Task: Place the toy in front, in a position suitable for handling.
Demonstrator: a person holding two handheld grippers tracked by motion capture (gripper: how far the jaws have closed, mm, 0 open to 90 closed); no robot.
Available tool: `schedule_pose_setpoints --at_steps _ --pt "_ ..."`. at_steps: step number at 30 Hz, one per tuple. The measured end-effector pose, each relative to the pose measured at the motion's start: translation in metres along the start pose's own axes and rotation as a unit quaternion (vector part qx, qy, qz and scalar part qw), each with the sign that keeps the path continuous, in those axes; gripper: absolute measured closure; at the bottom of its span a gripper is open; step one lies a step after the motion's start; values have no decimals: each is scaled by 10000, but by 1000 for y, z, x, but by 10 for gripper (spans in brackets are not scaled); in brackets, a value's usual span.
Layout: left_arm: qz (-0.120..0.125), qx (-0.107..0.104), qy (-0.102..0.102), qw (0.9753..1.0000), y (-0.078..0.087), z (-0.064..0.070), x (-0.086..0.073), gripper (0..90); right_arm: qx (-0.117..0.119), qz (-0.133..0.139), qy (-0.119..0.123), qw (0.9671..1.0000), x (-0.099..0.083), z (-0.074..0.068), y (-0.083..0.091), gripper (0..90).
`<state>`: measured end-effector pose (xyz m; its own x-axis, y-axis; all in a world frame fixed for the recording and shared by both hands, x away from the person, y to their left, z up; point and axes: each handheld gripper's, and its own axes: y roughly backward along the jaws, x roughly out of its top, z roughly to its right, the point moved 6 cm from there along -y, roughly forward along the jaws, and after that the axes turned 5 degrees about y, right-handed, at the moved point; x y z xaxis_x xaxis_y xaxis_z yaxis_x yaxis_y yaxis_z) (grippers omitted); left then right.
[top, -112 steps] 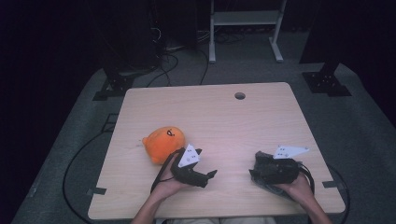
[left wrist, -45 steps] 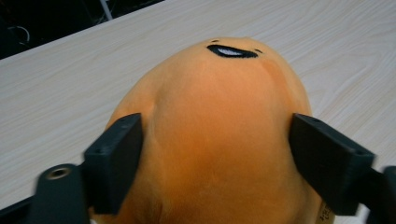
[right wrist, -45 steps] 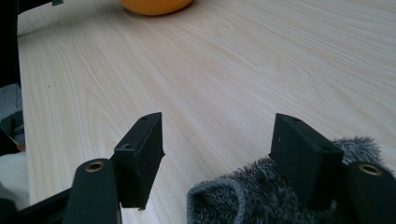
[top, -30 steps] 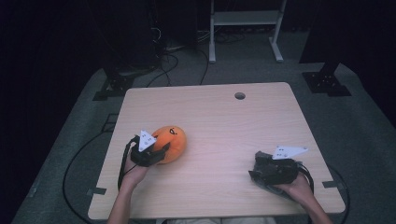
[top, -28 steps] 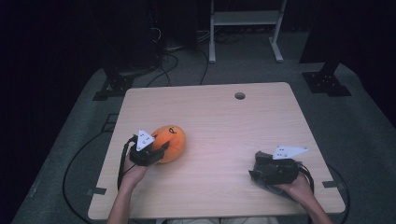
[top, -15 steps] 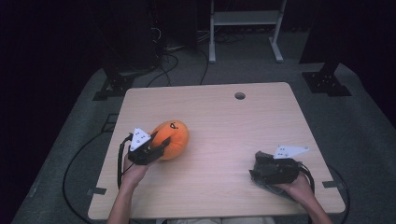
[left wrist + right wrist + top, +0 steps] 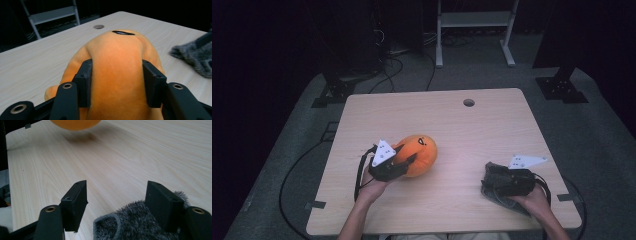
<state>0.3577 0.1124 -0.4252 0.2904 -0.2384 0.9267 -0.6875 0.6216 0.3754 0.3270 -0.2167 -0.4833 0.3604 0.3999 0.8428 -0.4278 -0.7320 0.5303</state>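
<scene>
An orange plush toy [image 7: 419,152] with a black mark on top sits left of the table's middle. My left gripper [image 7: 403,163] is shut on it from its left side. In the left gripper view both pads [image 7: 84,83] press into the orange plush toy [image 7: 117,62], and my left gripper [image 7: 117,86] squeezes a fold of it. A grey furry item [image 7: 493,181] lies at the front right. My right gripper [image 7: 492,184] stands open over it, and the grey furry item [image 7: 132,225] rests against the right jaw of my right gripper [image 7: 117,195]. The orange plush toy [image 7: 75,123] shows far off with a shadow beneath it.
The wooden table [image 7: 492,127] has a round cable hole [image 7: 469,102] near its far edge. Dark floor with cables and a metal stand [image 7: 472,22] lies beyond. The grey furry item [image 7: 195,56] shows to the right in the left gripper view.
My left gripper went round to the plush's left side, shut on it, and has since carried it to the right. The right gripper has stayed put on the grey item.
</scene>
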Motion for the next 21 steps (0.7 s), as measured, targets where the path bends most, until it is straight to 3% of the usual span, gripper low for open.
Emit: schedule_pose_setpoints --at_steps 3,12,21 --pt "-18 -194 -86 9998 -6 12 1 496 -27 50 -22 10000 0 1 1 328" --pt "-76 -456 -245 9986 -16 32 1 491 -124 69 5 9999 1 2 3 329" --pt "-250 -726 -436 9961 -35 56 0 485 -304 257 -177 9991 1 13 14 328"
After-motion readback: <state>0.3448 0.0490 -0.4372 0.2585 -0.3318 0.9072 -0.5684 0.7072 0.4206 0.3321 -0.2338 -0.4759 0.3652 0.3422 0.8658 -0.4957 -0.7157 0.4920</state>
